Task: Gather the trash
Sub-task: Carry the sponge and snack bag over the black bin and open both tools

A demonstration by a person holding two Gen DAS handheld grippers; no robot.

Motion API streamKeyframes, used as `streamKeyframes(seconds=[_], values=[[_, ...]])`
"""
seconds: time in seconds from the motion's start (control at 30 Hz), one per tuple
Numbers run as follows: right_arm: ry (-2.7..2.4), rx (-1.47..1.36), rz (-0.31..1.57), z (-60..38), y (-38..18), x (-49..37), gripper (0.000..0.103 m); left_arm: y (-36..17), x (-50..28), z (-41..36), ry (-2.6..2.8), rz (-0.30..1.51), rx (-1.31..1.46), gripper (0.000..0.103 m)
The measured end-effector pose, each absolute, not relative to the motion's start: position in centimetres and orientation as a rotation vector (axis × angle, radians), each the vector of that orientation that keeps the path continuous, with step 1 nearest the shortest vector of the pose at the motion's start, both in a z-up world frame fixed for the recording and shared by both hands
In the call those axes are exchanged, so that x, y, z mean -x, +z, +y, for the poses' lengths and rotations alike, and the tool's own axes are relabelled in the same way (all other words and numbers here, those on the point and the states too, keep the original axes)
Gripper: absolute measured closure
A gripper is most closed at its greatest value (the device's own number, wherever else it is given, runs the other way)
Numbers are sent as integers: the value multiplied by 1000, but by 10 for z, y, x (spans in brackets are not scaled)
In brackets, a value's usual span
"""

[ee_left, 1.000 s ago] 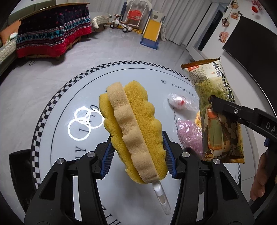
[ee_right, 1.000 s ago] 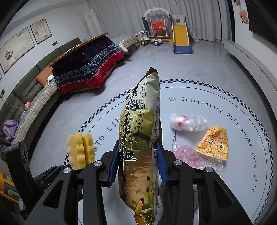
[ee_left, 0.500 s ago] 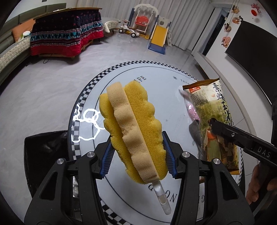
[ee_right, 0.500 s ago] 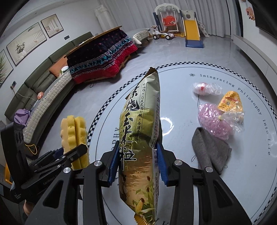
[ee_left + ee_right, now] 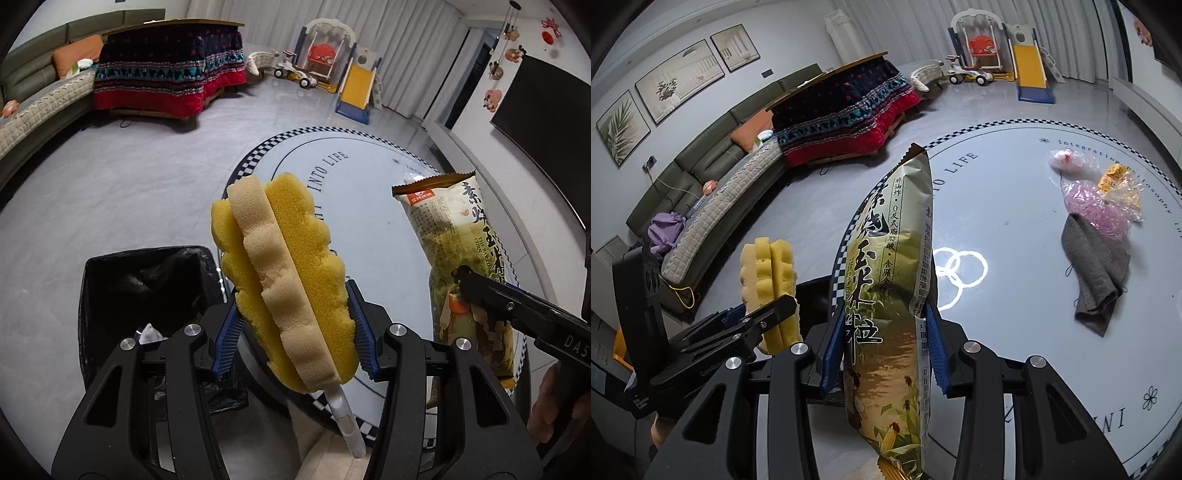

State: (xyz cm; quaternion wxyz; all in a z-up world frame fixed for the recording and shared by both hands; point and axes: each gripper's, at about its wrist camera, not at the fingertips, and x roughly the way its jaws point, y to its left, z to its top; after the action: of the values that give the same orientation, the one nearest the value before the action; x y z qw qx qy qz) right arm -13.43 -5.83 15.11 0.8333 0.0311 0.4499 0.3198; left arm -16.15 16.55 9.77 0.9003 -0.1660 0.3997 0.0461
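My left gripper (image 5: pixel 293 330) is shut on a yellow and beige sponge brush (image 5: pixel 284 273) with a white handle, held up above the table's edge. A black-lined trash bin (image 5: pixel 147 295) stands on the floor just left of it. My right gripper (image 5: pixel 882 350) is shut on a green corn snack bag (image 5: pixel 890 295), held upright; the bag also shows in the left wrist view (image 5: pixel 465 266). The sponge and left gripper (image 5: pixel 761 314) show at the left of the right wrist view.
On the round white table (image 5: pixel 1015 295) lie a grey cloth (image 5: pixel 1097 273), a pink plastic bag (image 5: pixel 1097 206), a yellow wrapper (image 5: pixel 1115 184) and a clear bag with red inside (image 5: pixel 1067 158). A sofa (image 5: pixel 713 192), a blanket-covered table (image 5: pixel 166 85) and toys stand beyond.
Both grippers have drawn back and left from the table with their loads. The trash bin has come into fuller view under the left gripper. The grips have not changed.
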Motion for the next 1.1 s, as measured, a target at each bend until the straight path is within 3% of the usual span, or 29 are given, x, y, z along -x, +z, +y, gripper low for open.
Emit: streamKeyframes(seconds=[0.83,0.87,0.93,0.97,1.1], values=[[925,62,1104,105,88,189,61,27,276,308,414,862,526,51],[921,72,1110,113,84,188,60,24,276,313,428,868,523,49],[883,111,1108,128,78,184,49,20,273,321,469,907,488,27],[868,116,1098,133,78,183,46,19,273,325,503,911,471,6],[885,113,1089,138,79,183,44,22,279,333,549,881,456,5]])
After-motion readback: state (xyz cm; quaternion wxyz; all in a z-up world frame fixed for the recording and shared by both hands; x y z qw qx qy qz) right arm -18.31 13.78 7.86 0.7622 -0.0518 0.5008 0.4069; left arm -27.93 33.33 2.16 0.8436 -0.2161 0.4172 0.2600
